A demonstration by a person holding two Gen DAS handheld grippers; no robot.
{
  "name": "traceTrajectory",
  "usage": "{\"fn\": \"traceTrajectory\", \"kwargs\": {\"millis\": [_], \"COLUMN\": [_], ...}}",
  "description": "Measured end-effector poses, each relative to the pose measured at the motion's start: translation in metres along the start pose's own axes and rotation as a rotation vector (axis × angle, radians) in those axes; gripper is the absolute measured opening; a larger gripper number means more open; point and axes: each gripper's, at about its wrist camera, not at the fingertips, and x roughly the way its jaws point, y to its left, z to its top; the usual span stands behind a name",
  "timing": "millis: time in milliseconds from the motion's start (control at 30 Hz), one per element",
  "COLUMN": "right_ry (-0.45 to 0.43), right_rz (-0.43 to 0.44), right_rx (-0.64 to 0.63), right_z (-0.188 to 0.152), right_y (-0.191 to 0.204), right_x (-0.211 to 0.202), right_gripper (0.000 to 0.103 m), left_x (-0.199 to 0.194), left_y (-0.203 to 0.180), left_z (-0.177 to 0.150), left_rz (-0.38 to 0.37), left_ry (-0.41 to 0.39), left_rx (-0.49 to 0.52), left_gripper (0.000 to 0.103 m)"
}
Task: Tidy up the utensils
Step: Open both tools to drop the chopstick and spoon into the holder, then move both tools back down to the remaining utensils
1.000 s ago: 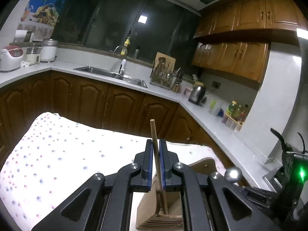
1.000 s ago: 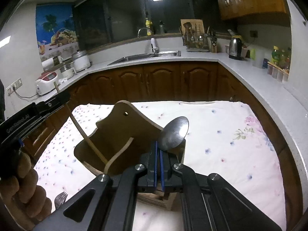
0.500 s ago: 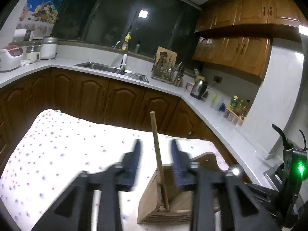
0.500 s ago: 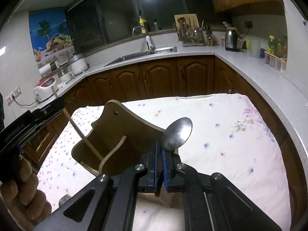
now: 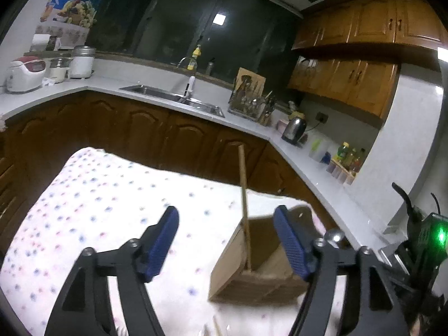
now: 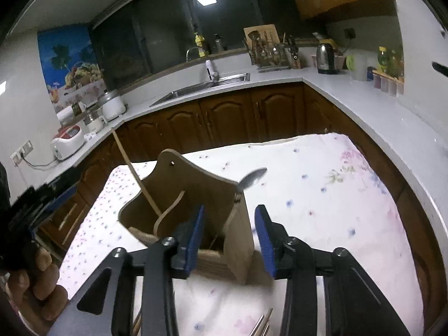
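Fingers of both our grippers, left (image 5: 226,240) and right (image 6: 229,235), are spreading off chopstick (image 5: 243,196) and spoon (image 6: 252,179), which now stand released in the holder (image 6: 193,193), freeing us for more.

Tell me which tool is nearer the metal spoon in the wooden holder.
Right. The right tool is opening just short of the spoon, empty. The left tool is by the chopstick, across the holder.

Each hand-held gripper (image 5: 226,240) is black, with silver screws and ribbed blue finger pads (image 6: 194,236).
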Motion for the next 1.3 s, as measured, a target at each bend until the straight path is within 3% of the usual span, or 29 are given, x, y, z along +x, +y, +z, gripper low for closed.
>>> {"fn": "traceTrajectory", "kwargs": {"millis": [33, 67, 100, 433, 800, 1100, 1300], "right_ry": [-0.002, -0.009, -0.022, -0.078, -0.051, -0.002, 0.022], "right_rz": [0.004, 0.01, 0.022, 0.068, 0.049, 0.013, 0.001], "right_rx": [0.009, 0.026, 0.041, 0.073, 0.102, 0.13, 0.157], "right_z": [-0.003, -0.006, -0.011, -0.051, -0.095, -0.134, -0.147], "right_y": [-0.001, -0.003, -0.006, -0.001, -0.006, -0.013, -0.023], "right_x": [-0.004, -0.009, -0.015, -0.069, -0.107, -0.116, -0.113], "right_gripper": [0.059, 0.076, 0.083, 0.083, 0.083, 0.083, 0.083], "left_x": [-0.008, -0.014, -0.022, -0.086, -0.134, -0.146, -0.13], "left_y": [0.004, 0.006, 0.01, 0.03, 0.016, 0.0, -0.015], "left_z": [-0.003, -0.004, -0.008, -0.041, -0.059, -0.071, -0.074], "left_rz": [0.02, 0.033, 0.04, 0.094, 0.115, 0.095, 0.077], "left_ry": [0.011, 0.016, 0.019, 0.11, 0.186, 0.243, 0.295], "left_rx": [-0.004, -0.009, -0.016, -0.055, -0.065, -0.039, 0.008], "left_gripper": [0.088, 0.092, 0.093, 0.093, 0.093, 0.092, 0.09]}}
